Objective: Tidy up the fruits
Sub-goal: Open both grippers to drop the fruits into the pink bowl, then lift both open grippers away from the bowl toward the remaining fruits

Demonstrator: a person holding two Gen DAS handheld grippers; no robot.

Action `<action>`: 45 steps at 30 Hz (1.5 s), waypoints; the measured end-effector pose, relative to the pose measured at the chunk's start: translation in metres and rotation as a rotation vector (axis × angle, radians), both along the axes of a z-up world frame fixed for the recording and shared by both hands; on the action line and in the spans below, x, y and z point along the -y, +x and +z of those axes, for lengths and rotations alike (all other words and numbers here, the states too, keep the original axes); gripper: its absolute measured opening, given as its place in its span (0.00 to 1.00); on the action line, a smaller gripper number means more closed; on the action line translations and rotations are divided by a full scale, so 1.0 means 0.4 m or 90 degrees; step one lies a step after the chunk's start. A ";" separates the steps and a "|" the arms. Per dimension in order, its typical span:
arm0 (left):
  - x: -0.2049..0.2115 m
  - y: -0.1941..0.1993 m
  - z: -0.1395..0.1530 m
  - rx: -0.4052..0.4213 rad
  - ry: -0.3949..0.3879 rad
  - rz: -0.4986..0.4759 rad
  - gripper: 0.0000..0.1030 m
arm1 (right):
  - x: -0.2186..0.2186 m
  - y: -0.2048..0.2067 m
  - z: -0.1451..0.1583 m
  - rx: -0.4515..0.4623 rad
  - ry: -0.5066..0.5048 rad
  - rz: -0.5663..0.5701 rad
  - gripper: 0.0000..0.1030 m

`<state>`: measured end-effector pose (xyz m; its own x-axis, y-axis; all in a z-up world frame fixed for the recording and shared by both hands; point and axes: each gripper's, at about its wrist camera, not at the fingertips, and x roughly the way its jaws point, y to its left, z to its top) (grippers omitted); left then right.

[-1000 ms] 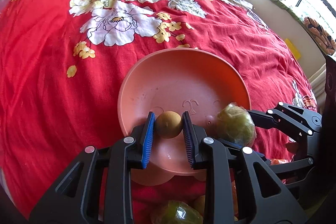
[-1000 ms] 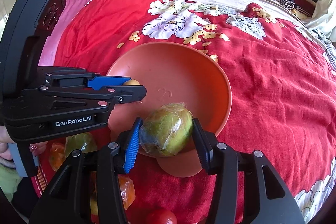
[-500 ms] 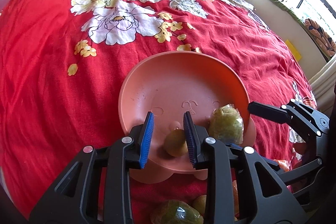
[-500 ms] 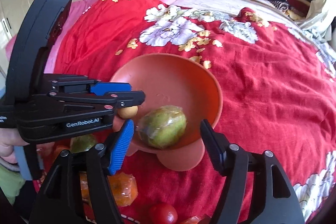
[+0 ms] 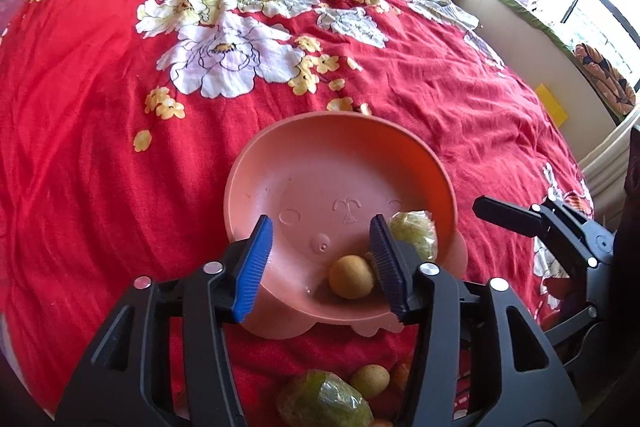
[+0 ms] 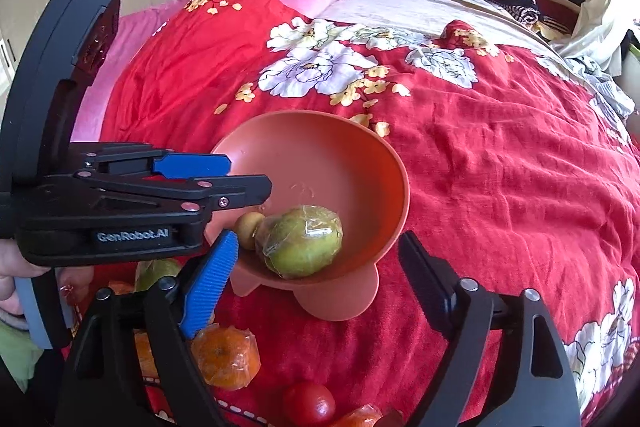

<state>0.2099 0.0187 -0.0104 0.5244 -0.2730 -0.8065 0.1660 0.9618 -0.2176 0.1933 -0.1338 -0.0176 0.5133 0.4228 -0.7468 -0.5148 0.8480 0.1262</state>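
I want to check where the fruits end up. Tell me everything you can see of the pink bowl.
The pink bowl looks like matte plastic, round and deep, with a scalloped foot and faint raised marks inside. It sits on the red floral bedspread, tipped toward the cameras. Inside, low against the near wall, lie a wrapped green fruit and a small brown fruit, touching each other. No gripper fingers visibly touch the bowl.

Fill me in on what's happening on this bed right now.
A person with a gripper in each hand is sorting fruit into a pink bowl on the red floral bedspread. The left gripper and right gripper have just been opening; both stand open with nothing gripped. A small brown fruit and a wrapped green fruit lie in the bowl. More fruit waits nearby.
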 end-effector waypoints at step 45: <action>-0.059 -0.137 0.227 0.116 -0.018 0.041 0.90 | 0.108 -0.116 0.208 0.102 0.034 -0.100 0.95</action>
